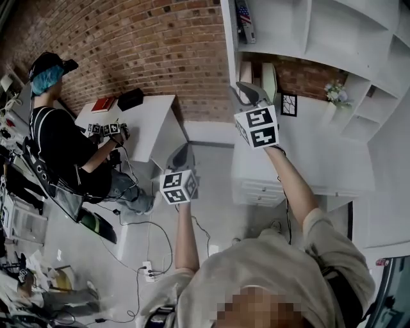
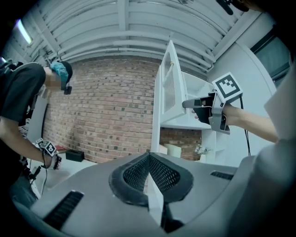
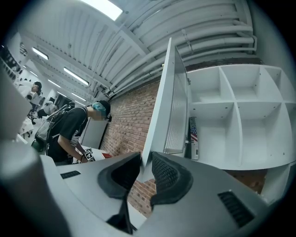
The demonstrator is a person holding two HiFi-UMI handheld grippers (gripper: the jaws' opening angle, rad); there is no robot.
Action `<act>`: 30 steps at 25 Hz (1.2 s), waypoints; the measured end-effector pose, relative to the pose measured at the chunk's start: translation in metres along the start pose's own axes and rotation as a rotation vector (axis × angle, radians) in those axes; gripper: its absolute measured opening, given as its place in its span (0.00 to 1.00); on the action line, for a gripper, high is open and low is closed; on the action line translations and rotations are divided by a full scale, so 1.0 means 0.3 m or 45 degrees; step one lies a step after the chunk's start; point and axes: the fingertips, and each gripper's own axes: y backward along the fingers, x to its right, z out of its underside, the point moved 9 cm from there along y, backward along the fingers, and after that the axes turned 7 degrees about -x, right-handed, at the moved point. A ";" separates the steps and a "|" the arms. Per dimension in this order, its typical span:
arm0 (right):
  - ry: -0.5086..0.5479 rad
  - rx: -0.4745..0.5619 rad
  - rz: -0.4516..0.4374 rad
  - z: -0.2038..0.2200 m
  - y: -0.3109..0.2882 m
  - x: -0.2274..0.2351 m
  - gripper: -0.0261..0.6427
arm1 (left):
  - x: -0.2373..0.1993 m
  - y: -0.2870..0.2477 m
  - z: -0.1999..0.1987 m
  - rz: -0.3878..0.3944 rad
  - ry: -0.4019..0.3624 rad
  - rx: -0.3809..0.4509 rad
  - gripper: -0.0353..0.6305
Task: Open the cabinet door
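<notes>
Since the white louvred cabinet door (image 3: 173,115) must swing out, the right tool (image 3: 145,159) clamps its edge, the left tool (image 2: 149,159) closed, empty.

Not a single word, brand or number is legible. The only printed marks are black-and-white square codes on the cubes of the left gripper (image 1: 182,148) and the right gripper (image 1: 246,88), and a stars-and-stripes flag on a slim book (image 1: 243,16) shelved at twelve o'clock in the head view.

Your cabinet (image 3: 233,121) has one upright book (image 3: 194,139) on its shelf; the white table (image 1: 154,123) carries a red book (image 1: 102,104) and a black box (image 1: 130,98).
</notes>
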 end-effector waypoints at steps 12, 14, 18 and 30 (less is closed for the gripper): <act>0.008 0.018 0.006 -0.022 -0.052 -0.080 0.18 | -0.110 0.141 0.028 -0.112 0.022 -0.022 0.09; 0.022 0.030 -0.002 -0.021 -0.041 -0.079 0.18 | -0.098 0.130 0.024 -0.095 0.019 -0.021 0.09; 0.024 0.047 0.007 0.004 0.001 -0.052 0.17 | -0.063 0.084 0.017 -0.047 0.006 -0.024 0.09; -0.058 -0.071 0.202 0.209 0.224 0.231 0.09 | 0.197 -0.135 -0.040 0.168 -0.051 -0.031 0.09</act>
